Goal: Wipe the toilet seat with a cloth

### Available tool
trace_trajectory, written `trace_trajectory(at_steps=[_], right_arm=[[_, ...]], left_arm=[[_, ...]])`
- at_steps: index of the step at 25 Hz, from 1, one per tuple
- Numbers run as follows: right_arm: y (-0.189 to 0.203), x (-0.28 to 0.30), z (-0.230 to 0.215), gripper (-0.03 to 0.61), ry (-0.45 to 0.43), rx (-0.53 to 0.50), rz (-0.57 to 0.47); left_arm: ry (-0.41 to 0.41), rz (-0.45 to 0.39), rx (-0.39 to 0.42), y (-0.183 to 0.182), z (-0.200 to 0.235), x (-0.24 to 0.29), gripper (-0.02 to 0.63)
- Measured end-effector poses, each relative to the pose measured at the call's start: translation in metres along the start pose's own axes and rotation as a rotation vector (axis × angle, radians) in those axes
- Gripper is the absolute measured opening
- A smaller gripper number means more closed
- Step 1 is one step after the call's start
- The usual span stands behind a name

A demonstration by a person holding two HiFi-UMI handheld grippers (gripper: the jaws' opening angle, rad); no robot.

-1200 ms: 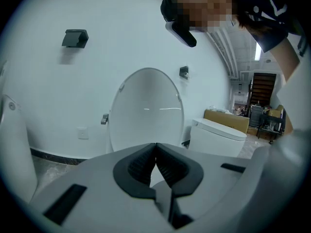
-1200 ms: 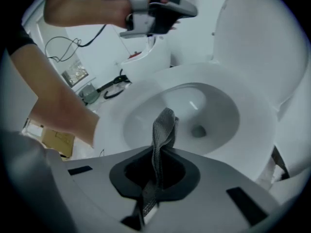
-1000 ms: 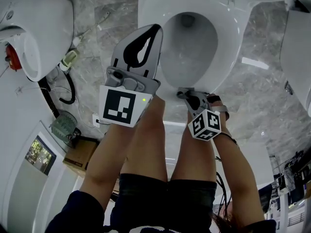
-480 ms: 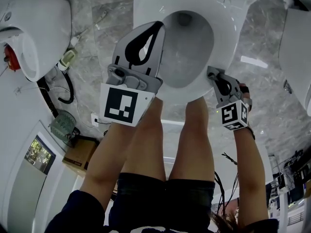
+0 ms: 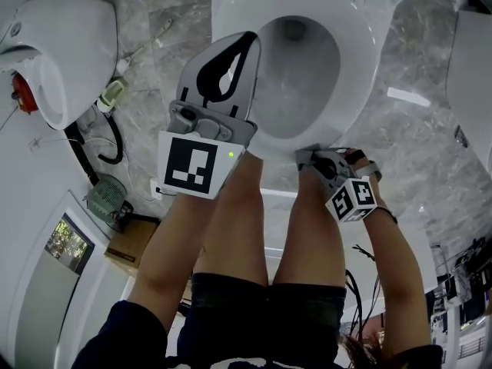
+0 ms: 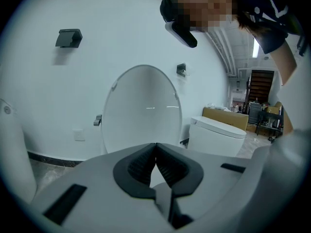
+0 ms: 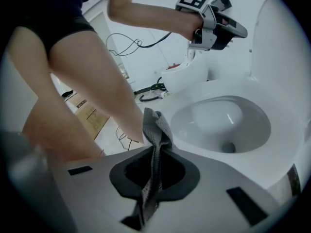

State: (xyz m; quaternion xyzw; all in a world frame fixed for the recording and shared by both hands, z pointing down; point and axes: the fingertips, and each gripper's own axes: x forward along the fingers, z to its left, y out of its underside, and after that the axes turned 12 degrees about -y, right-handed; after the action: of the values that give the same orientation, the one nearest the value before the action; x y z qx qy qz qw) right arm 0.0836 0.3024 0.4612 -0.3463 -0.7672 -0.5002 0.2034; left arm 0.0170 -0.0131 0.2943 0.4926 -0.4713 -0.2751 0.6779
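The grey cloth [image 7: 154, 130] is pinched in the right gripper [image 7: 154, 152], whose jaws are closed on it. A bunched fold of the cloth stands out past the tips and a strip trails back between the pads. In the head view the right gripper [image 5: 311, 158] sits at the front edge of the toilet seat [image 5: 361, 44], its tip pointing in toward the seat. Neither view settles whether the cloth touches the seat.

The seat's white ring runs around the open bowl [image 5: 296, 75], and the lid [image 6: 143, 106] stands upright behind it against the wall.

The left gripper [image 5: 244, 44] is held over the seat's left side, nearer the front than the back. Its jaws are pressed together with nothing between them, as the left gripper view shows at the tips [image 6: 155, 144]. Its marker cube [image 5: 192, 166] hangs off the seat's front-left.

The person's bare legs [image 5: 231, 229] stand directly in front of the seat.

Left of the seat, across the grey marble floor [image 5: 154, 21], are a white fixture [image 5: 65, 44] and a cardboard box [image 5: 129, 244]. On the seat's right side a second toilet [image 6: 218, 132] stands with its lid down.
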Motion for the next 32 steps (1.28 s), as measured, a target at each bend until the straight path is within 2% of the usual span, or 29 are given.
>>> trace_trajectory(at_steps=[2,4,7,8,10,14,19,22,24,29,32], right_arm=[[0.028,-0.018,-0.008,0.026,-0.012,-0.072,0.081],[0.066,-0.046,-0.037,0.026,0.065,-0.058,0.175],[0.080,-0.110,-0.101,0.026,0.271,0.066,0.127],[0.075,-0.126,-0.117,0.026,0.317,0.078,0.107],[0.061,-0.137,-0.134,0.026,0.354,0.077,0.079],[0.040,-0.115,-0.120,0.026,0.329,0.095,0.029],[0.012,-0.039,-0.043,0.026,0.113,0.056,0.029],[0.003,-0.021,-0.031,0.026,0.084,0.056,0.020],[0.006,-0.032,-0.050,0.026,0.137,0.061,0.002],[0.025,-0.110,-0.150,0.026,0.443,0.103,-0.020],[0.025,-0.144,-0.191,0.026,0.545,0.135,-0.022]], left_arm=[[-0.005,0.000,-0.002,0.000,0.000,-0.001,0.020],[-0.007,-0.004,-0.004,0.000,0.000,0.000,0.020],[-0.004,-0.003,-0.009,0.000,-0.004,0.001,0.020],[-0.003,-0.001,-0.009,0.001,-0.005,0.002,0.020],[-0.007,-0.002,-0.018,0.001,-0.007,0.004,0.020],[-0.004,0.000,-0.028,-0.001,-0.015,0.005,0.020],[-0.004,-0.002,-0.019,-0.005,-0.016,0.009,0.020],[-0.007,0.001,-0.017,-0.005,-0.015,0.010,0.020],[-0.007,0.003,-0.012,-0.005,-0.013,0.010,0.020],[-0.016,-0.008,-0.016,-0.010,-0.012,0.009,0.020],[-0.020,-0.015,-0.019,-0.014,-0.012,0.008,0.020]])
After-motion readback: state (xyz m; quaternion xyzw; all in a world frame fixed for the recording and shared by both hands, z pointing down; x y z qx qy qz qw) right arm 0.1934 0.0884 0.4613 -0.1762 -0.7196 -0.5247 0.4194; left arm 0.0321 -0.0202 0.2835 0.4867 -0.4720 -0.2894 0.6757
